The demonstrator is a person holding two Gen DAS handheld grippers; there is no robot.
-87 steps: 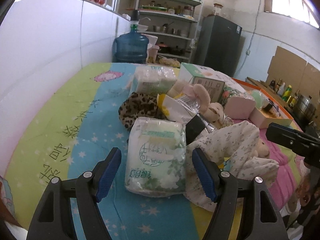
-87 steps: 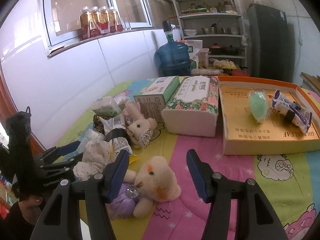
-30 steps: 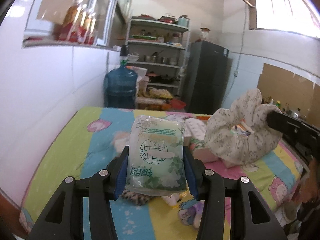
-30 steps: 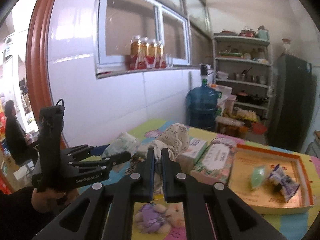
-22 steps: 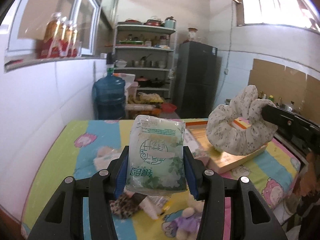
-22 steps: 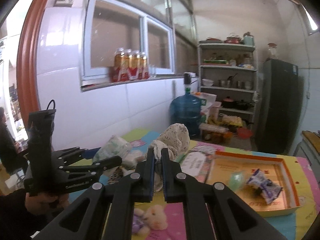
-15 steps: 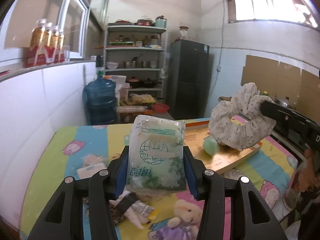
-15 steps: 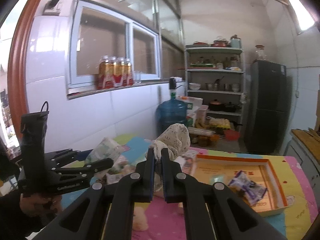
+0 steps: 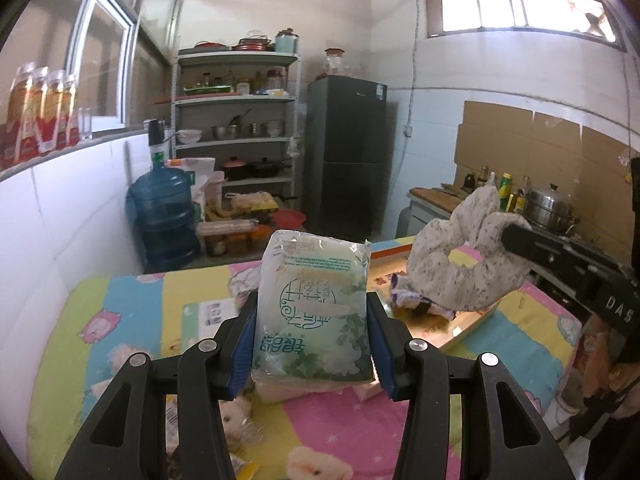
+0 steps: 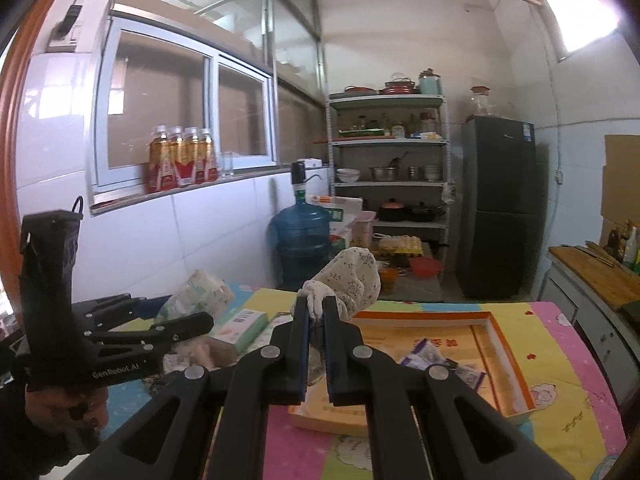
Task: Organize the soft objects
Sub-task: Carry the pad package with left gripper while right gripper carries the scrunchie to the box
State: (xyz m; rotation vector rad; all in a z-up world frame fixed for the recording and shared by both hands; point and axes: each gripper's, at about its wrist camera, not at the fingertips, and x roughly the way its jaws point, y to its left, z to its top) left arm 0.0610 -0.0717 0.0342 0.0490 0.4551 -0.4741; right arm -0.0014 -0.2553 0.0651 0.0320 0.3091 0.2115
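Left gripper (image 9: 311, 336) clamps a green tissue pack (image 9: 312, 312) upright, held above the table. Right gripper (image 10: 316, 316) is nearly closed on a floral cloth (image 10: 352, 276), which hangs over the orange tray (image 10: 504, 344). Below both: cartoon-print tablecloth (image 9: 132, 308), plush toys underneath. Ahead of the tongs: water jug (image 9: 166, 216), metal shelf (image 9: 236, 120), dark fridge (image 9: 346, 152)

Orange tray (image 10: 506, 364): right half bare, open from above; snack packet (image 10: 430, 356) lies at its centre; tissue box (image 10: 240, 326) and plush toys (image 9: 316, 466) crowd the cloth left of it.
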